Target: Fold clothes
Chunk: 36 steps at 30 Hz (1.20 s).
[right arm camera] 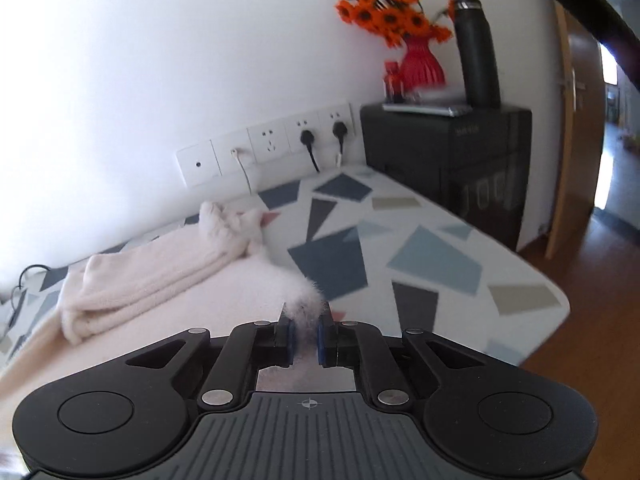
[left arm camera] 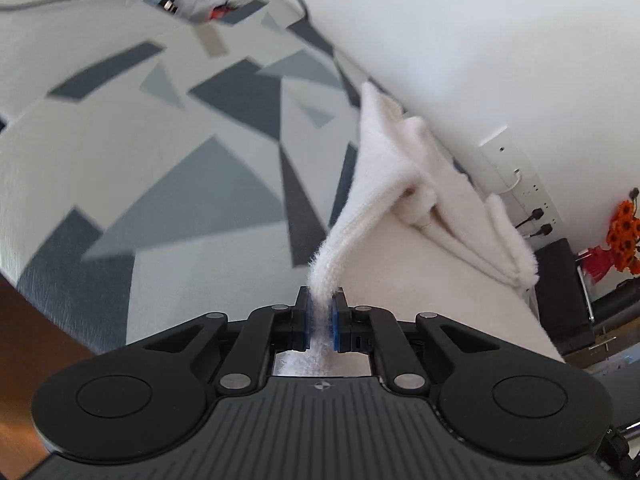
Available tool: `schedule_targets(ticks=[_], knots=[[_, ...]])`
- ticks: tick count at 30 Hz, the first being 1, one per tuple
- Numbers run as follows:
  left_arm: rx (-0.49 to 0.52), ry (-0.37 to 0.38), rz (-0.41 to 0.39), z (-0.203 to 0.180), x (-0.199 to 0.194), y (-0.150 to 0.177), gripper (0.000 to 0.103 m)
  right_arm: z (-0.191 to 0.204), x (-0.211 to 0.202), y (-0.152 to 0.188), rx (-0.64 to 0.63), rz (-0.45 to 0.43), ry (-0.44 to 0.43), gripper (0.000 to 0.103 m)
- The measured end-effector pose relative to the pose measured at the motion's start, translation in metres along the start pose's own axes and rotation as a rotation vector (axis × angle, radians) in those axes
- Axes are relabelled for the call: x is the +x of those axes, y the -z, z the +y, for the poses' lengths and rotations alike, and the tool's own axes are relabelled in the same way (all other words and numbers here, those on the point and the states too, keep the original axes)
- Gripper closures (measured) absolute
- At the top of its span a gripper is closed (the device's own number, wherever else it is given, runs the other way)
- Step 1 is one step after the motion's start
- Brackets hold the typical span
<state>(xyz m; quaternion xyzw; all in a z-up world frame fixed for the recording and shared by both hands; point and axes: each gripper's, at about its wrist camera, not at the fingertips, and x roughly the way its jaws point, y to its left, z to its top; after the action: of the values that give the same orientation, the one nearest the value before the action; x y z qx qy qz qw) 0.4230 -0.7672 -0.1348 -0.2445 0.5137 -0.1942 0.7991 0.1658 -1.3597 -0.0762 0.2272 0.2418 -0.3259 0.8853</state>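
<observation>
In the left wrist view, a fold of the white fleece garment (left arm camera: 384, 168) is pinched by the left gripper (left arm camera: 320, 312), the cloth rising toward 1 o'clock over the patterned bed (left arm camera: 160, 184). In the right wrist view, a fluffy corner is clamped by the right gripper (right arm camera: 305, 322), the garment's folded bulk (right arm camera: 160, 272) lying at 10 o'clock; lettering on the black cabinet (right arm camera: 452, 152) is too blurred to be read.

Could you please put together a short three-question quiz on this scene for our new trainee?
1. True or false: the left claw is shut on the white fleece garment.
2. Which thing stands on the black cabinet beside the red vase of orange flowers? A) a lamp B) a dark bottle C) a clock
3. Fill in: the garment lies on a bed sheet printed with blue and grey ____ shapes.

Key
1. True; the right claw grips fleece too.
2. B, the dark bottle.
3. Geometric: triangles and other angular patches.
</observation>
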Motion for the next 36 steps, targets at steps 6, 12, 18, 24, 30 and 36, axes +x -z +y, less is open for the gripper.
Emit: schedule_targets(ticks=[6,12,18,24,30,36], knots=[[0.013,0.032,0.019,0.008,-0.023,0.039,0.094,-0.010,-0.015,0.023,0.071,0.091,0.017,0.094],[0.100,0.036,-0.032,-0.001,-0.071,0.052,0.094,-0.011,-0.058,0.021,0.100,0.082,-0.042,0.094],[0.116,0.118,-0.115,-0.025,-0.085,0.034,0.094,-0.004,-0.067,-0.004,0.142,0.037,-0.110,0.094],[0.025,0.167,-0.208,-0.056,-0.076,-0.019,0.094,0.006,-0.043,-0.055,0.197,-0.059,-0.162,0.094],[-0.025,0.161,-0.279,-0.082,-0.055,-0.074,0.094,0.014,0.006,-0.099,0.251,-0.109,-0.189,0.094],[-0.039,0.068,-0.287,-0.099,0.004,-0.126,0.094,0.032,0.088,-0.137,0.266,-0.084,-0.197,0.094]])
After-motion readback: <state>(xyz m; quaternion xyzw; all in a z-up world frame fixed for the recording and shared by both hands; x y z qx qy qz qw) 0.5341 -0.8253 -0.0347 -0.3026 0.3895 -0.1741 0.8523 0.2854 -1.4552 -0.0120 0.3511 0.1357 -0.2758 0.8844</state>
